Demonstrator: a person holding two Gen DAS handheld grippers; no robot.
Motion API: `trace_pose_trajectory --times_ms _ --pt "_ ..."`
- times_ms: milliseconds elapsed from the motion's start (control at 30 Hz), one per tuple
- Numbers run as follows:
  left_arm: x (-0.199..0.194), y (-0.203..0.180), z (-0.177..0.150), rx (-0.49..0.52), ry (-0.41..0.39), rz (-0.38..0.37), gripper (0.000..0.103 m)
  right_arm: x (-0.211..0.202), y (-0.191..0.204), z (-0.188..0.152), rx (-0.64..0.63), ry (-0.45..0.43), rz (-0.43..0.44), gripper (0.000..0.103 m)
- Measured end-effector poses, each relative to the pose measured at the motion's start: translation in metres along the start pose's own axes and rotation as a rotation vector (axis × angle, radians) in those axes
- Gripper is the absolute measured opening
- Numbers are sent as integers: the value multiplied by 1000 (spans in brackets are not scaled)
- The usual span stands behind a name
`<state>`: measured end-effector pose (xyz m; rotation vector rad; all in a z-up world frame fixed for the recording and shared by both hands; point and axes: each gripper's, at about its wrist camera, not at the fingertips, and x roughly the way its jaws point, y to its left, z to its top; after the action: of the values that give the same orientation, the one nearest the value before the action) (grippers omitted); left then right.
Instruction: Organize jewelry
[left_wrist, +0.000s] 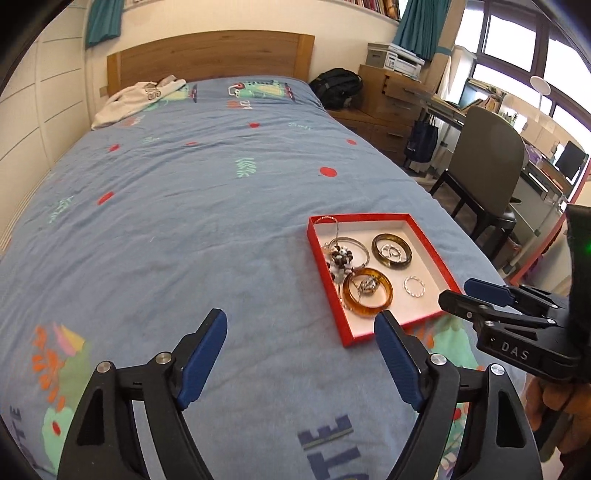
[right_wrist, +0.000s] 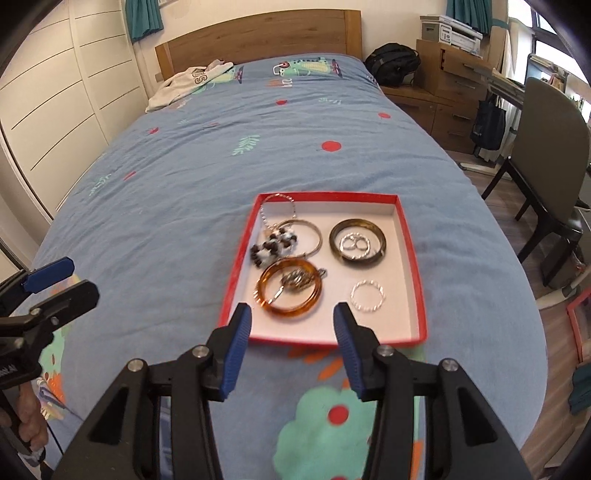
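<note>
A red tray (left_wrist: 436, 254) (right_wrist: 410, 258) lies on the blue bedspread (left_wrist: 184, 206) near the bed's right side. Inside it are an amber bangle (left_wrist: 387, 295) (right_wrist: 263, 291) around a silver pendant, a dark bangle (left_wrist: 391, 264) (right_wrist: 356, 260) around small silver rings, a twisted silver ring (left_wrist: 405, 286) (right_wrist: 352, 295), a brown-and-white bead bracelet (left_wrist: 340, 258) (right_wrist: 273, 247) and a thin silver bangle (right_wrist: 317, 240). My left gripper (left_wrist: 301, 319) hovers open and holds nothing, left of the tray's near corner. My right gripper (right_wrist: 292, 312) is open and holds nothing, just before the tray's near edge.
A pale garment (left_wrist: 136, 99) lies by the wooden headboard (left_wrist: 207, 55). To the right of the bed stand a grey chair (left_wrist: 487, 166), a desk, drawers and a black backpack (left_wrist: 338, 88). White wardrobe doors (right_wrist: 55, 92) line the left side.
</note>
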<state>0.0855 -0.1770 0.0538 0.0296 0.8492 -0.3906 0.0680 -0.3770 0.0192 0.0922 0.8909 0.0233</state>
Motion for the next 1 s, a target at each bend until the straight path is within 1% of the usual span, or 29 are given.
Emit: trace_pose_trajectory --times_ms 100,233,333,400,500,600,700,833,1000 --pt "-19 -9 -18 7 -26 20 87 -22 12 -17 2 -15 -7 45" --pt "-37 -19 -37 14 -53 44 89 -50 18 -43 21 -42 -22 46" --pt "-50 -26 -49 33 -77 72 90 -64 19 -60 30 -64 -42 50" --pt "-57 -29 -55 41 -90 81 90 -69 17 -67 39 -71 -51 52" --pt "-66 -33 -63 46 -98 91 90 -74 16 -79 56 -72 -48 53" --pt "-74 -33 -71 31 -107 74 90 -79 15 -89 63 -81 -55 53" --pt "-79 -33 -78 29 -113 88 91 -83 14 -96 73 -85 -57 53" --pt "-85 -31 -85 6 -125 100 98 -89 11 -106 90 -99 -66 53" --pt "-89 -34 -89 -2 -129 98 99 -94 6 -110 104 -107 -72 53"
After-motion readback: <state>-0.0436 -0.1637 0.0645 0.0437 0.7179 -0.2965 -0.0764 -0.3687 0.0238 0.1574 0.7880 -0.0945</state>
